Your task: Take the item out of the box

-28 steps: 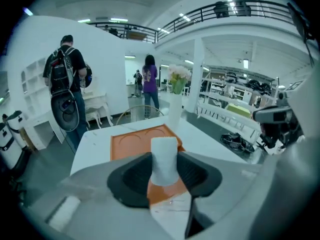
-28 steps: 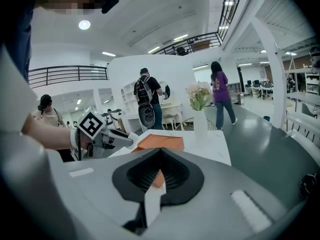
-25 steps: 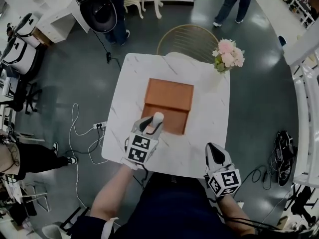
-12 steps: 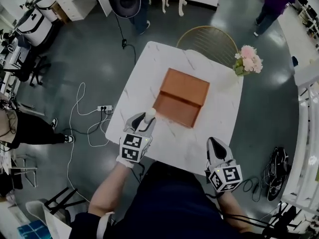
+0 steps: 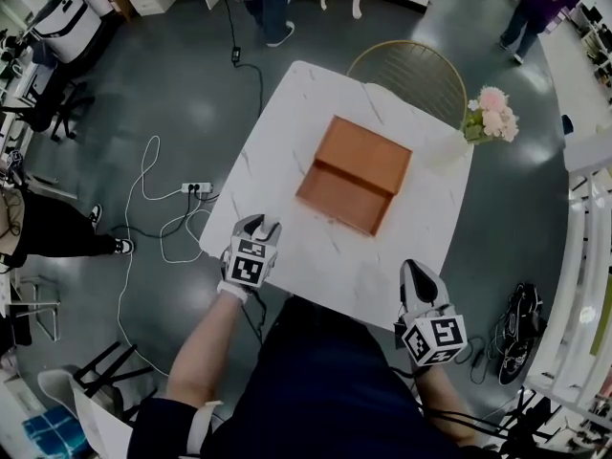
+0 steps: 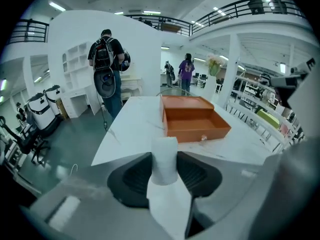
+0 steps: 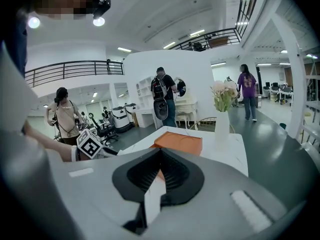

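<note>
Holding white roll (image 6: 165,156) in left gripper (image 5: 256,226) at near-left table (image 5: 325,261) corner | right gripper (image 5: 418,280) closed, empty | box (image 5: 359,172) mid-table

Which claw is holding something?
The left claw: it clamps a white cylinder. The right claw is shut on nothing.

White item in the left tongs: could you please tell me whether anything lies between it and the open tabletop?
Nothing visible does. The left tongs grip the white item at the near left corner of the table, apart from the orange box, and the marble around it shows bare.
</note>
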`<act>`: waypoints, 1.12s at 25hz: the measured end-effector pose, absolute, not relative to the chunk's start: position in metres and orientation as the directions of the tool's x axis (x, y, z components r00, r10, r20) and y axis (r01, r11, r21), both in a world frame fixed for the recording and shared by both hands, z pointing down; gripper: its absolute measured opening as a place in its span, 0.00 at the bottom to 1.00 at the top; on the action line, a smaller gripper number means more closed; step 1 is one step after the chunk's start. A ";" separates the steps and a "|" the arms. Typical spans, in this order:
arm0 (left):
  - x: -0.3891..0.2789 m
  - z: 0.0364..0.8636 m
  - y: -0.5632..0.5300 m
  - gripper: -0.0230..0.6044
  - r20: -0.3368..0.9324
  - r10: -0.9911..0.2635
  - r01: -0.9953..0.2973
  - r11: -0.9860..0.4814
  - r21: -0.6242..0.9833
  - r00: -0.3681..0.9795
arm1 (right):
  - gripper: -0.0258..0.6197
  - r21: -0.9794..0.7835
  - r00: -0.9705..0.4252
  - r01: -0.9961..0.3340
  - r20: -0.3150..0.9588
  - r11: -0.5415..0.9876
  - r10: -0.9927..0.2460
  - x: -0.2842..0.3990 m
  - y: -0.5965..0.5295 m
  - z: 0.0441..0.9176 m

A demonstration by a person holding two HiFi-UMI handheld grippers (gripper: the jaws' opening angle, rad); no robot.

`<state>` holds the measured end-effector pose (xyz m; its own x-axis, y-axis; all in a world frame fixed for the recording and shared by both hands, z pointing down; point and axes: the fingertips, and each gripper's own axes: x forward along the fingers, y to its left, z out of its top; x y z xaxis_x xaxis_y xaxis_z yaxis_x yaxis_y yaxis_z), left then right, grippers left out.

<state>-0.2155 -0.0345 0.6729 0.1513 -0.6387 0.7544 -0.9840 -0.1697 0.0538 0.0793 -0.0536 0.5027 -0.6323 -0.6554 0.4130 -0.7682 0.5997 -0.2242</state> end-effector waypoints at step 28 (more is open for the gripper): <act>-0.230 0.713 -0.043 0.41 0.860 -0.504 -0.975 -0.218 -0.032 0.084 | 0.04 -0.248 -0.618 -0.783 0.418 0.571 -0.666 0.072 -0.060 0.512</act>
